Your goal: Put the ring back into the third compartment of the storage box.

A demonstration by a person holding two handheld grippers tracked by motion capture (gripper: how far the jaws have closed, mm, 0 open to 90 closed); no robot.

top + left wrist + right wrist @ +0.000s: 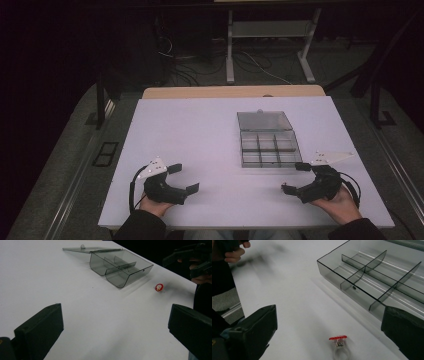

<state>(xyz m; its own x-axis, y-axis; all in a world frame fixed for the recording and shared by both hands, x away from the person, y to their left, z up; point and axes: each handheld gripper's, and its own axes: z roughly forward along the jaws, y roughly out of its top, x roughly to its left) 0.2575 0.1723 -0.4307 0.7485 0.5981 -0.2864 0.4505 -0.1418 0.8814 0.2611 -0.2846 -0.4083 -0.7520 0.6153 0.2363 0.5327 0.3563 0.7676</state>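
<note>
The divided clear box (270, 148) lies open and empty on the worktop (200, 135). A red-topped ring (338, 340) stands just beside it. Both the left gripper (181, 178) and right gripper (293, 177) gape wide, holding nothing.

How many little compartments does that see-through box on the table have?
6. The clear box is split into two rows of three compartments: three along the side nearest the person, three along the hinged lid, which lies open and flat behind. All six look empty.

No words, numbers or brand marks can be read anywhere. The ring (338, 340) has a red top with a pale figure, too small to make out.
</note>
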